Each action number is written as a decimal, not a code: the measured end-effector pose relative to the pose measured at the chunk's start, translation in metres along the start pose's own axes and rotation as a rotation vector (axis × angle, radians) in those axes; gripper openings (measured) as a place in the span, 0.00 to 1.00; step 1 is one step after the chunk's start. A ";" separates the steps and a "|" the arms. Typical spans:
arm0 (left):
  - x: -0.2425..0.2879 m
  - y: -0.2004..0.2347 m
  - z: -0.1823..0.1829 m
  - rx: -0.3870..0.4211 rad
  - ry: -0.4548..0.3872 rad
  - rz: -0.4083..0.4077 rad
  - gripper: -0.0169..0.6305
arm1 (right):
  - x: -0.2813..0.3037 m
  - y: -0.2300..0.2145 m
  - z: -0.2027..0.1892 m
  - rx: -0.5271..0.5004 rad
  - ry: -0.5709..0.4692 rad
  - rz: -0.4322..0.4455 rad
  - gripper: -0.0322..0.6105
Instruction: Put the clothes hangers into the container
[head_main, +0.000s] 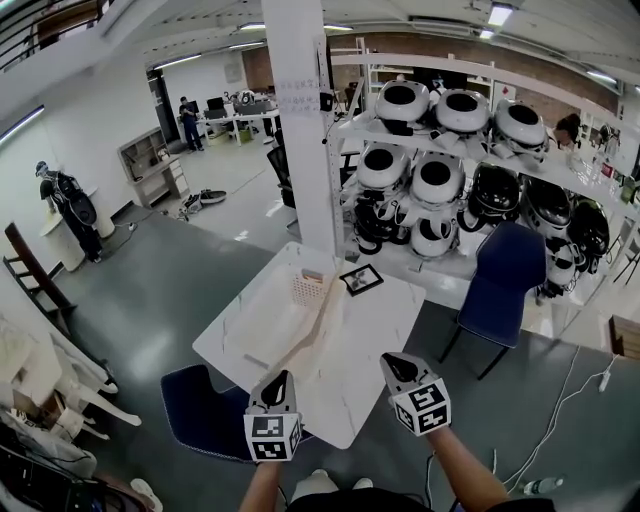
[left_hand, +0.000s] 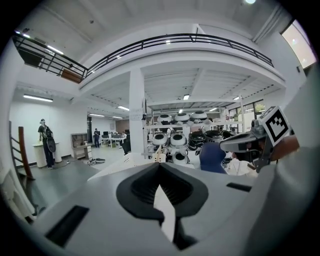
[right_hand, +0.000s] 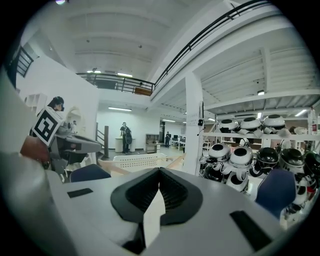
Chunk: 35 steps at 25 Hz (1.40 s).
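Observation:
A white perforated basket stands at the far end of the white table. Light wooden hangers lie in a line down the table's middle, from the basket towards me. My left gripper hovers over the table's near edge, jaws shut with nothing between them. My right gripper is held beside it at the near right edge, also shut and empty. From the left gripper view, the basket shows just past the jaws. In the right gripper view, the basket and a wooden hanger lie ahead.
A black-framed marker card lies next to the basket. A white pillar rises behind the table. Shelves of round robot heads fill the right. Blue chairs stand at the right and near left. A person stands far left.

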<state>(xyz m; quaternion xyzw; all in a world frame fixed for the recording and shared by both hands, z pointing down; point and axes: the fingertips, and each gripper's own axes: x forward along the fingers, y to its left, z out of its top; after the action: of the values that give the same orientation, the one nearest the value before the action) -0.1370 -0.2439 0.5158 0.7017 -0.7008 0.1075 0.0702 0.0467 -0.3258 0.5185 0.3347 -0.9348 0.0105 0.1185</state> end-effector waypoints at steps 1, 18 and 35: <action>-0.001 -0.002 -0.001 -0.005 -0.002 -0.006 0.03 | -0.001 0.001 -0.001 -0.001 0.001 0.001 0.08; -0.021 -0.014 0.010 0.010 -0.048 -0.103 0.03 | -0.007 0.020 0.004 0.002 0.000 -0.012 0.08; -0.100 0.025 -0.005 0.040 -0.067 -0.178 0.03 | -0.029 0.116 0.014 0.001 -0.015 -0.059 0.08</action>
<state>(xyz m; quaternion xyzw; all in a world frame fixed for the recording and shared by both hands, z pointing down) -0.1619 -0.1461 0.4943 0.7657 -0.6353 0.0913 0.0417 -0.0074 -0.2190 0.5050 0.3622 -0.9254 0.0052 0.1116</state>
